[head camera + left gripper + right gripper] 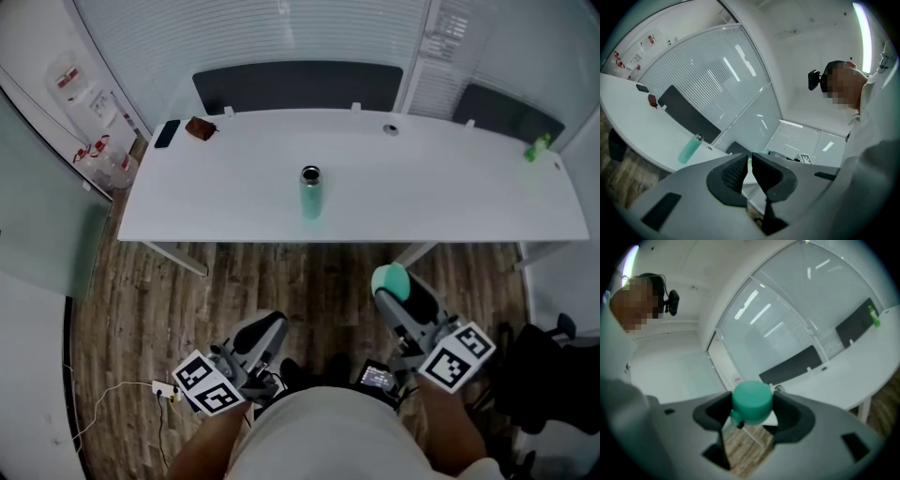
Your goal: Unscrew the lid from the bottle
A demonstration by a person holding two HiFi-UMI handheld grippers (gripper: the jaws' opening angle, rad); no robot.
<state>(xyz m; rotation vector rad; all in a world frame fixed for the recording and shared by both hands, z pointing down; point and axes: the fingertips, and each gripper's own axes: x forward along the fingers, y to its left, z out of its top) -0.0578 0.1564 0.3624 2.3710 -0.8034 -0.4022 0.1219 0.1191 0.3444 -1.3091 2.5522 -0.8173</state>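
Bottle (310,193), just one, stands near the tabletop (450,187) front edge, room all around. One lid (390,278) is clamped in the right gripper (751,405) jaws; left gripper (750,165) jaws are together.

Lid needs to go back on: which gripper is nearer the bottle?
Right, it seems: the right gripper, holding the lid, is over the floor front-right of the bottle; the left gripper hangs farther back.

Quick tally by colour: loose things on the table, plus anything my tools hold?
Green: 3 (bottle, held lid, small item at the far right)
Black: 1 (phone)
Brown: 1 (pouch)
Total: 5
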